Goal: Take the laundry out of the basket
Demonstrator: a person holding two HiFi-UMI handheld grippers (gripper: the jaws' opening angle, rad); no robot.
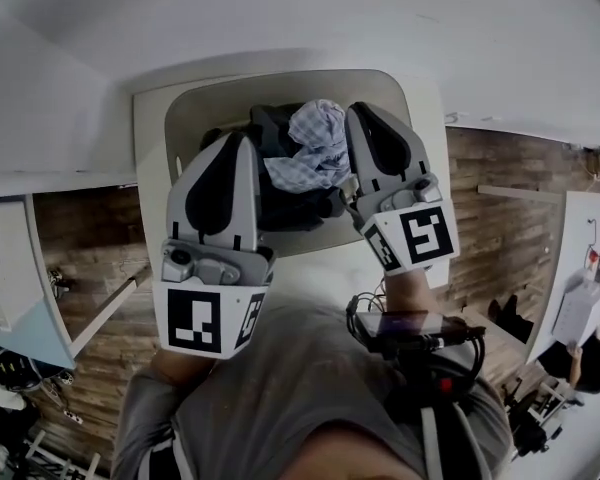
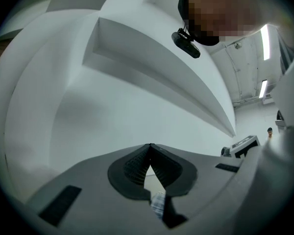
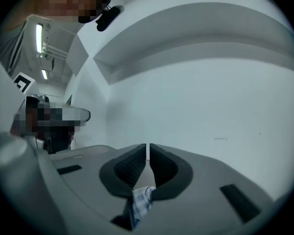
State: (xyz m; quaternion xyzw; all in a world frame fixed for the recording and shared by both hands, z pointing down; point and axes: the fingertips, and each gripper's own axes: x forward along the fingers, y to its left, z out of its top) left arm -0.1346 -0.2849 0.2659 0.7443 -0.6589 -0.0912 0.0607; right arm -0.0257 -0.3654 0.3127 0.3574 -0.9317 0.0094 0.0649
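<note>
Item 1, left gripper (image 1: 242, 140): in my left hand, raised over the near left part of the basket and tilted inward. In the left gripper view, the left gripper (image 2: 149, 146) has its jaws together, tips touching, with nothing pinched at the tips. Its marker cube (image 1: 208, 320) faces my head.

Item 2, right gripper (image 1: 358, 108): in my right hand, over the right side of the basket. In the right gripper view, the right gripper (image 3: 147, 146) has its jaws closed to a hairline slit, with nothing at the tips. Its marker cube (image 1: 420, 236) sits low on the body.

Item 3, basket (image 1: 280, 78): pale, with rounded corners, standing on a white surface (image 1: 148, 148) directly below both tools.

Item 4, checked cloth (image 1: 315, 143): blue and white, crumpled, on top of the pile inside the basket. It lies between my two grippers and just beside the right one. A scrap of the checked cloth (image 2: 158, 203) shows through the gap low between the left jaws, and the checked cloth (image 3: 142, 199) shows the same way under the right jaws. I cannot tell whether it is caught there.

Item 5, dark garments (image 1: 280, 203): heaped in the basket beneath and around the checked cloth.

Item 6, wood-plank floor (image 1: 490, 218): on either side of the white surface.
</note>
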